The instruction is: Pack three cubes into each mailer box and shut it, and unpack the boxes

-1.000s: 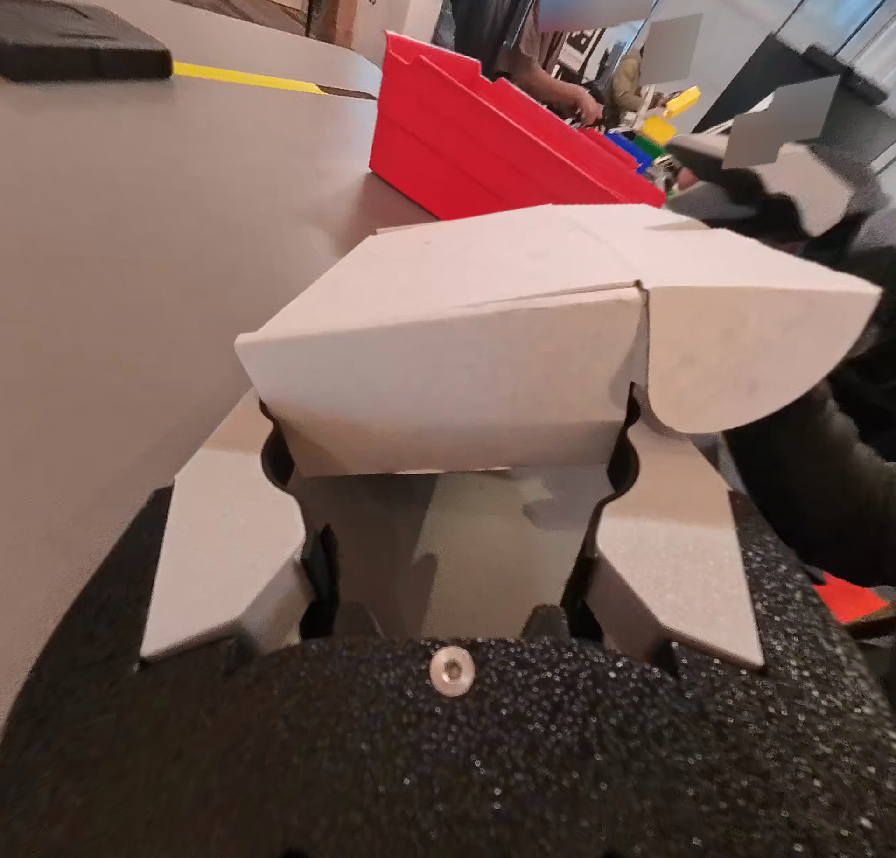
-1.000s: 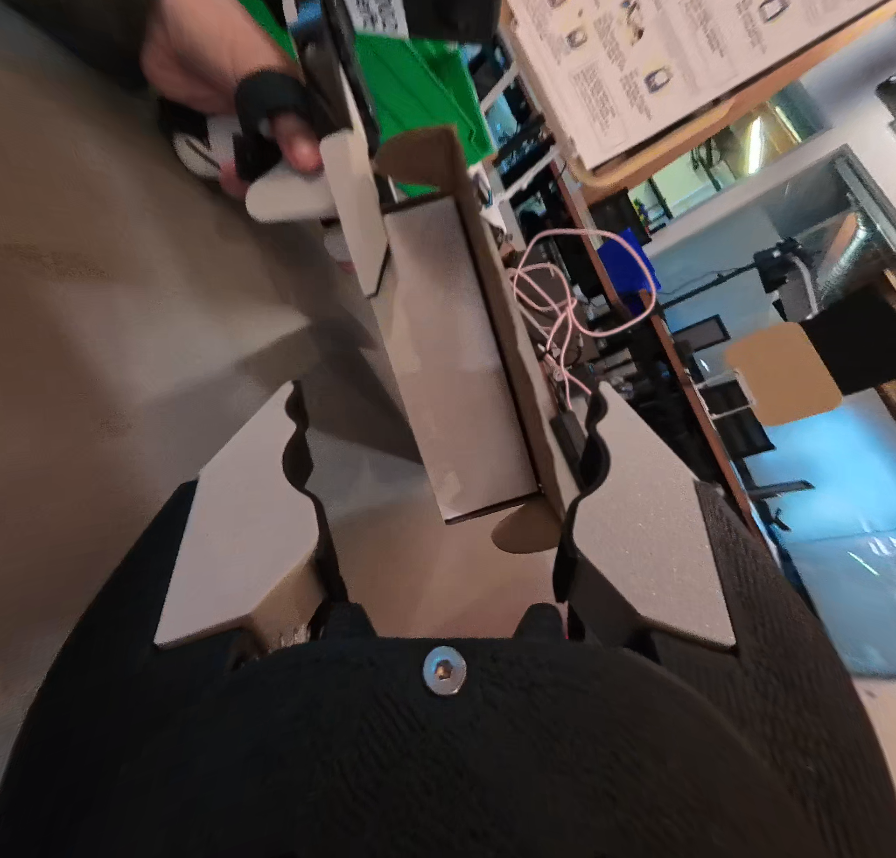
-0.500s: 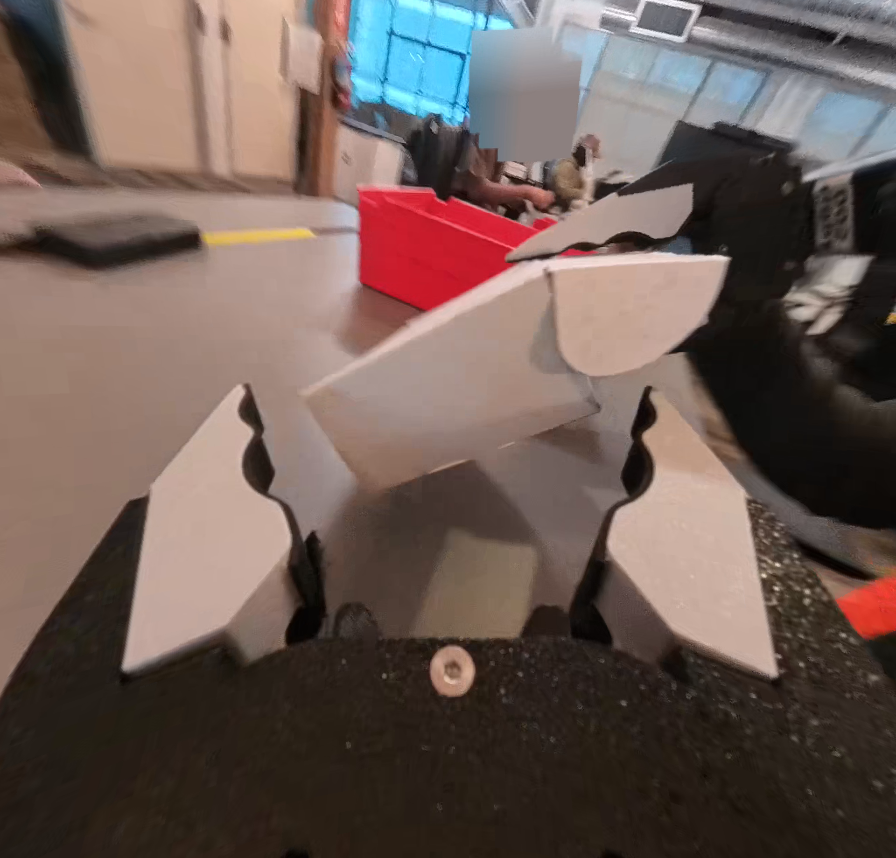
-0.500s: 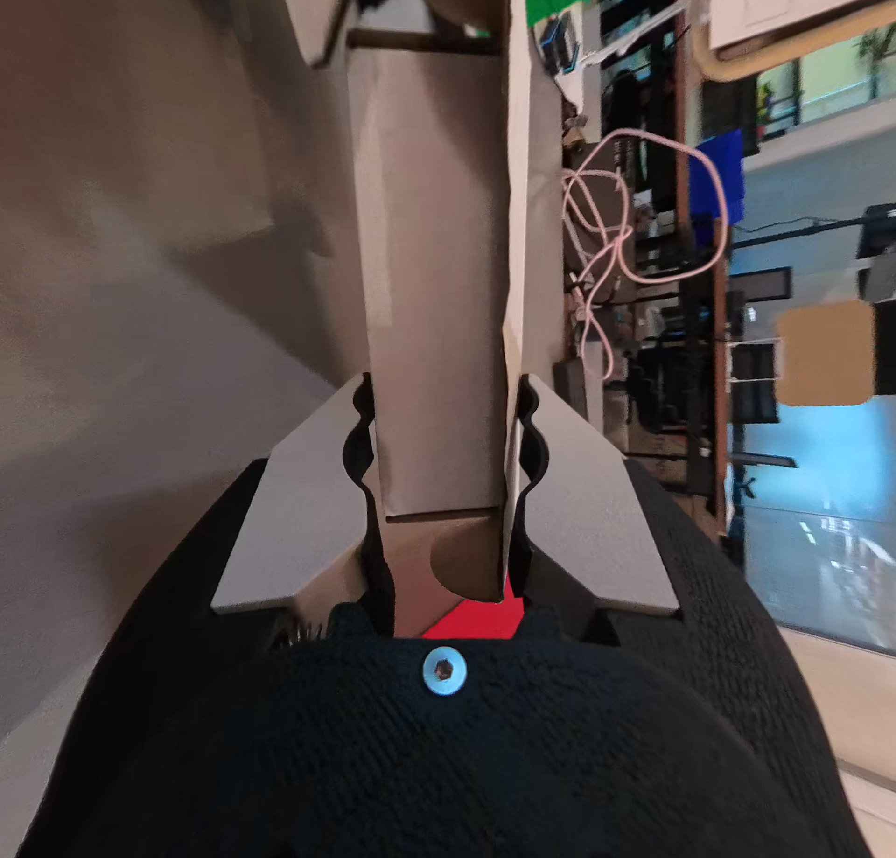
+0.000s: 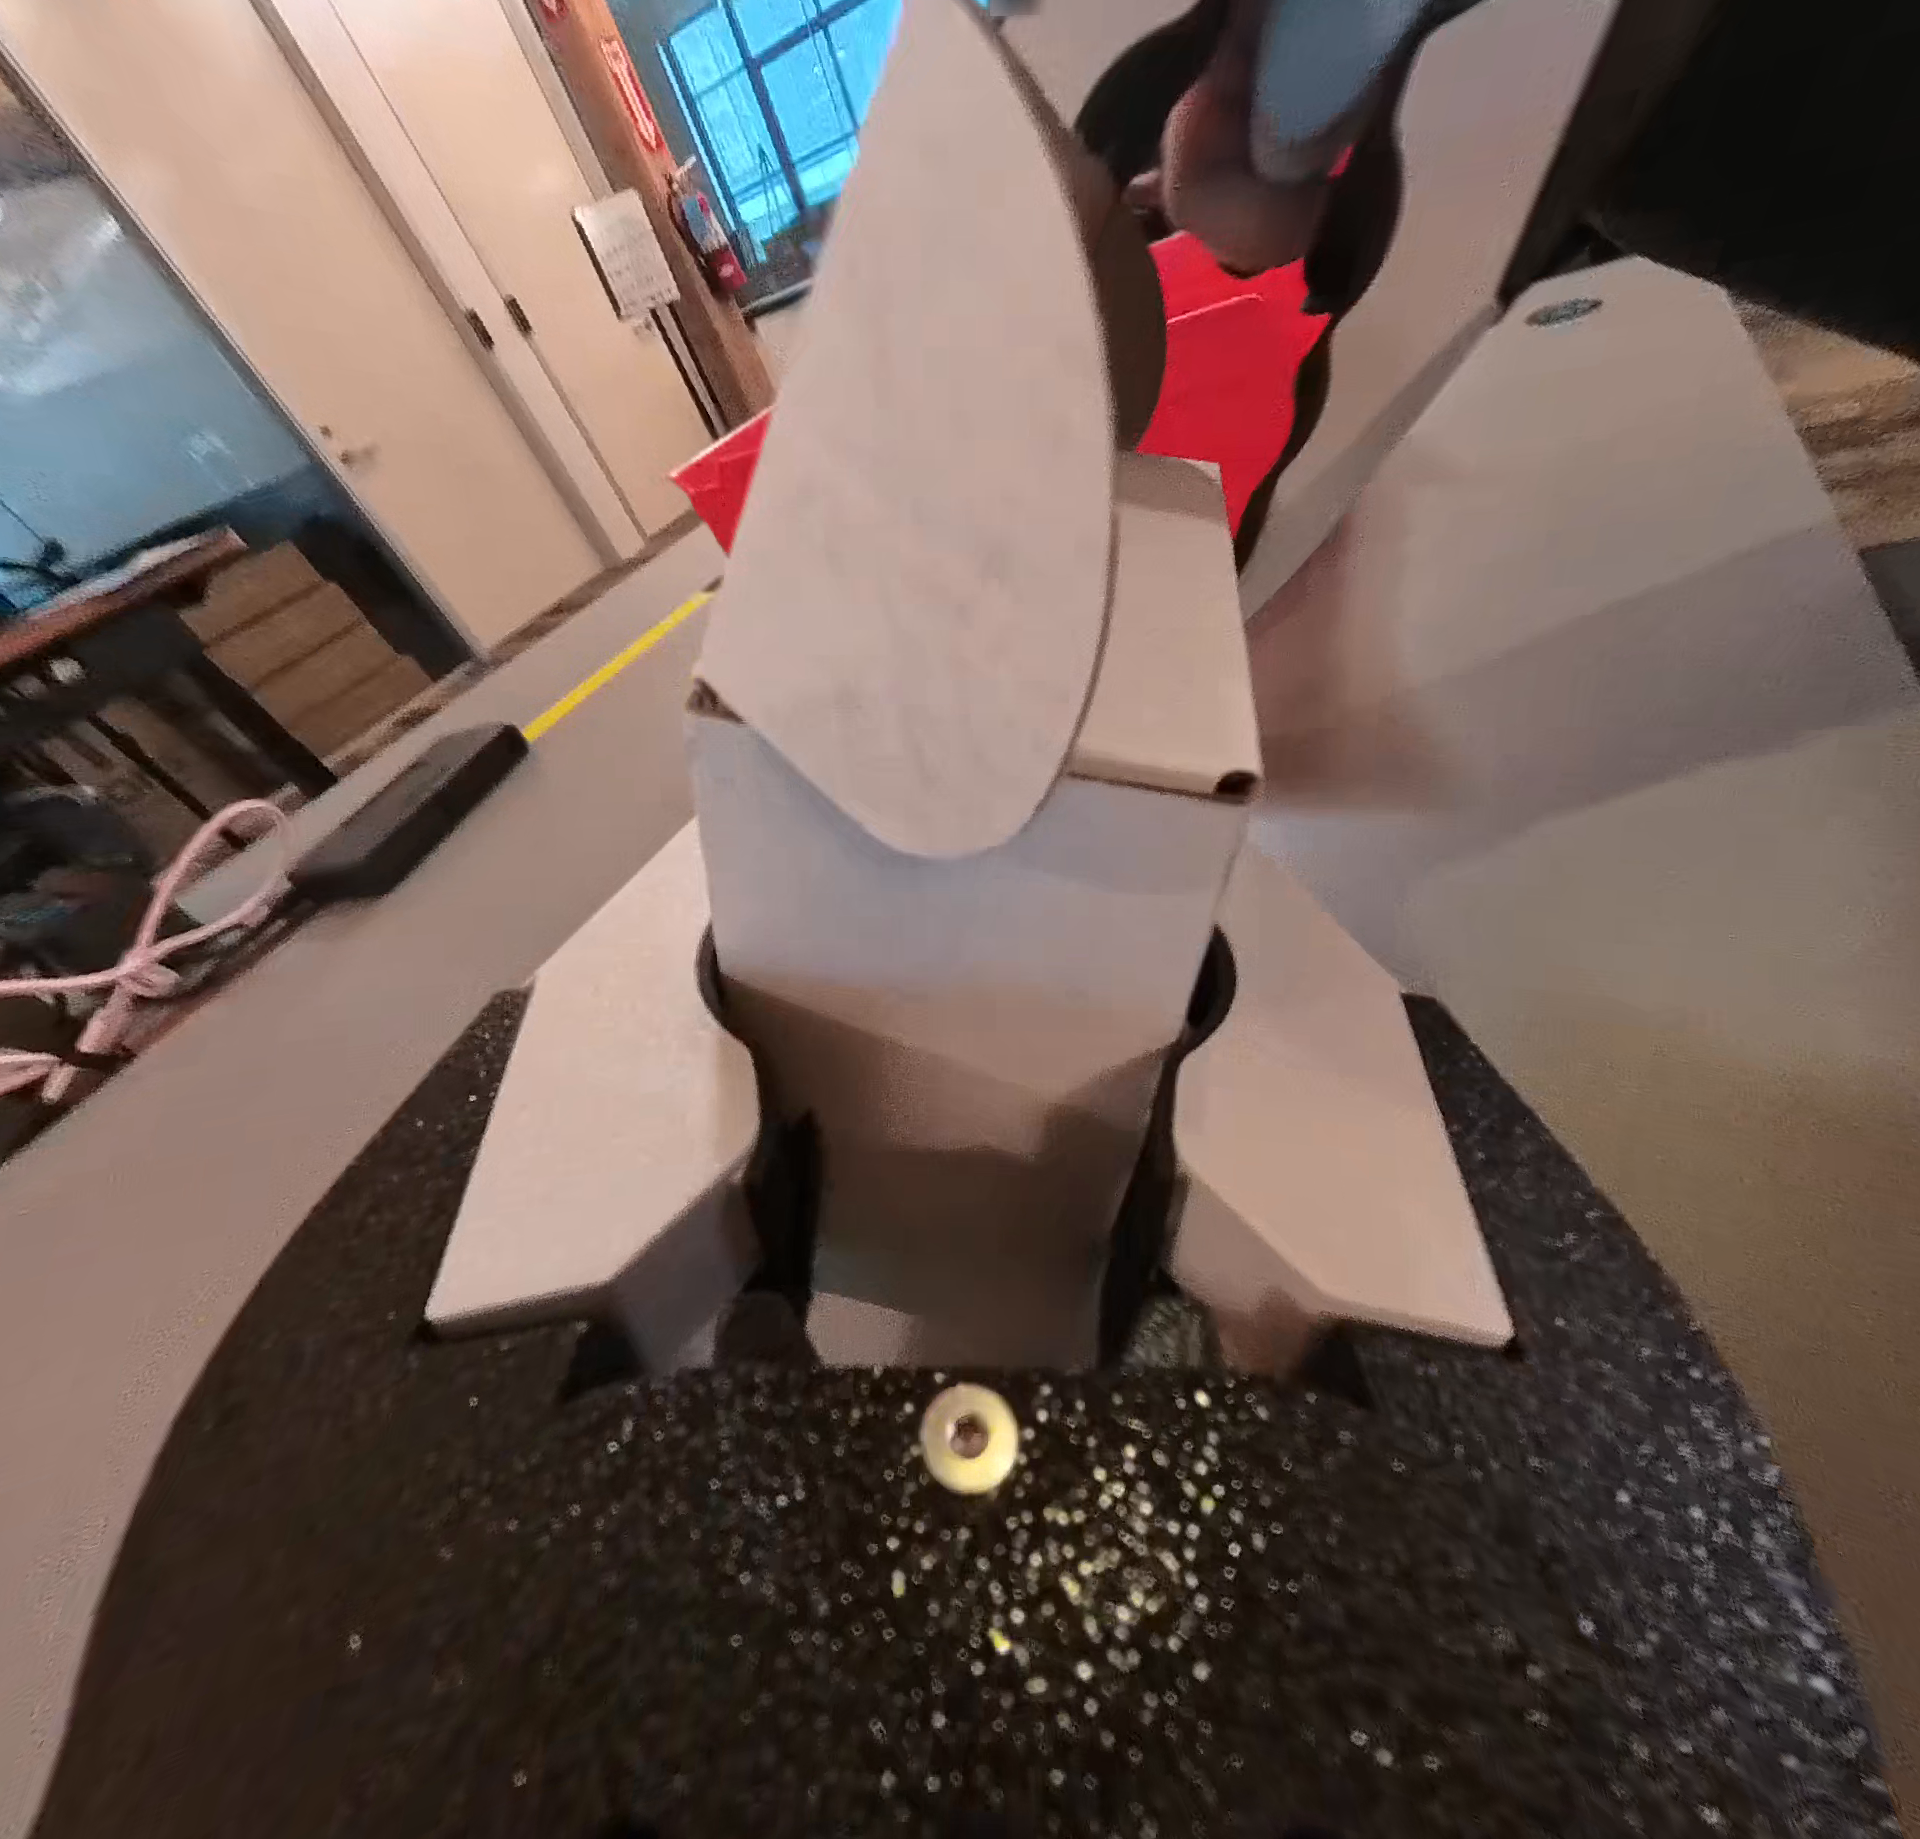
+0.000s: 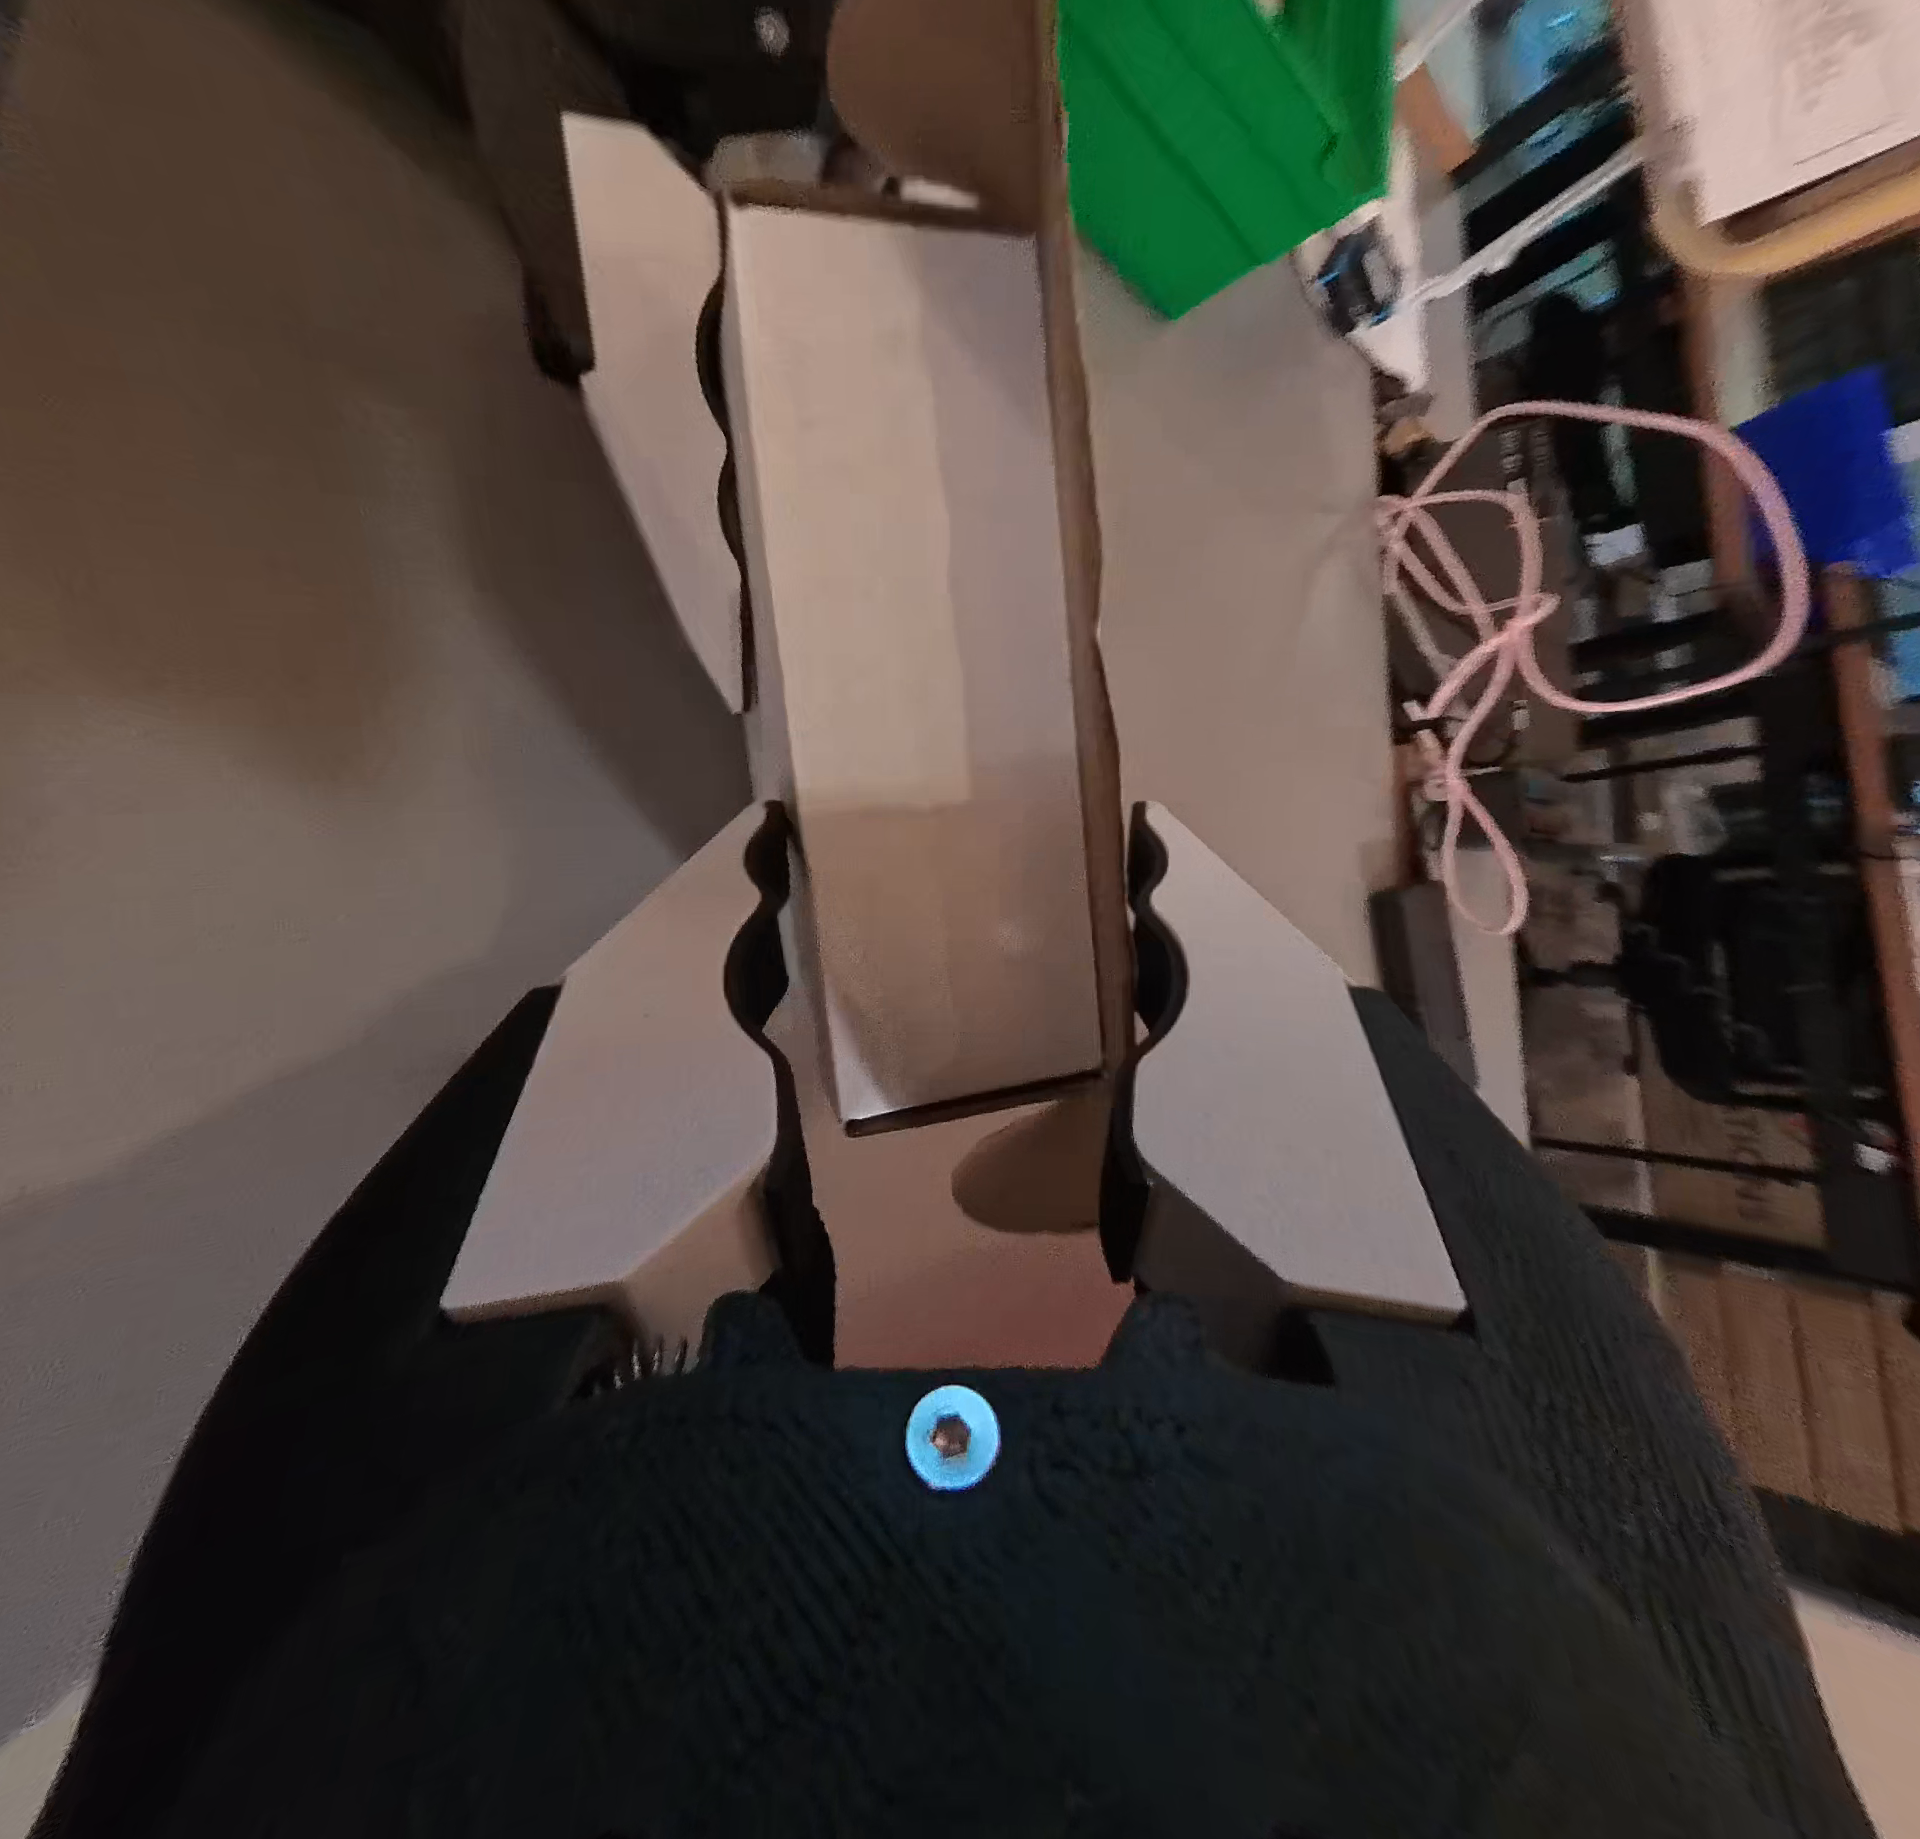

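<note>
A white mailer box (image 5: 966, 854) stands on edge, lifted off the grey table (image 5: 208, 1114). My left gripper (image 5: 966, 948) is shut on its near end, with a pad pressed on each side, and a rounded flap (image 5: 914, 501) hangs in front. In the right wrist view the same box (image 6: 914, 594) runs away from me. My right gripper (image 6: 951, 823) is shut on it, one pad on the white wall and one on the brown lid edge (image 6: 1081, 646). The right gripper's fingers (image 5: 1538, 563) show at upper right in the left wrist view, and a left finger (image 6: 644, 418) shows beside the box's far part. No cubes are visible.
A red bin (image 5: 1216, 376) sits behind the box. A green bin (image 6: 1195, 106) is at the top of the right wrist view. A black pad (image 5: 416, 813), a yellow line (image 5: 613, 667) and a pink cord (image 5: 156, 937) lie to the left. One gripper's finger ends stand about 5 centimetres off the other's.
The left gripper let go of the flat-lying box, and the right gripper shut on it and turned it on edge. The left gripper has now shut on the box's end again.
</note>
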